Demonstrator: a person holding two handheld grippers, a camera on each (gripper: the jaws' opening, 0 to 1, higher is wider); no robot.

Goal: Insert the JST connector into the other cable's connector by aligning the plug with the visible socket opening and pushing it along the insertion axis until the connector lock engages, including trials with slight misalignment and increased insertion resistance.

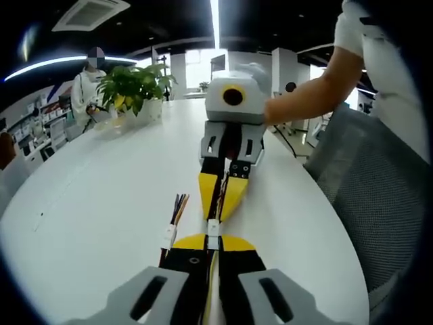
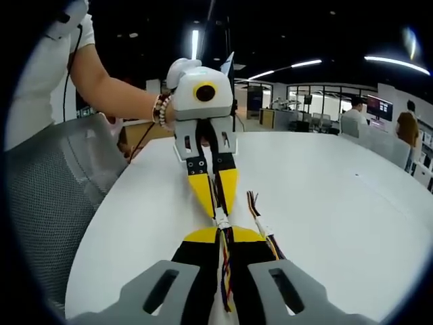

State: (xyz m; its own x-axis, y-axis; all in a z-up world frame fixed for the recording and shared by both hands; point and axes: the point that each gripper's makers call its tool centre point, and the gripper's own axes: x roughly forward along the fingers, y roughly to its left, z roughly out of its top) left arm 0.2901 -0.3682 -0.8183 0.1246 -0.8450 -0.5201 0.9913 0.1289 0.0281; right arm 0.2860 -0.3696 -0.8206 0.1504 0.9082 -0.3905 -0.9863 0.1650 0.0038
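Note:
On the white table my two grippers meet tip to tip. My left gripper is shut on a cable whose wires run back between its jaws. A white JST connector sits just beyond its yellow tips. Opposite, my right gripper is shut on the other cable, its tips touching that connector. In the right gripper view the right gripper holds coloured wires, and the white connector lies between it and the left gripper. Whether plug and socket are locked I cannot tell.
A loose cable with a white plug lies on the table beside the grippers, also seen as the spare cable. A potted plant stands at the back. A grey mesh chair is at the table edge. A person's arm holds the left gripper.

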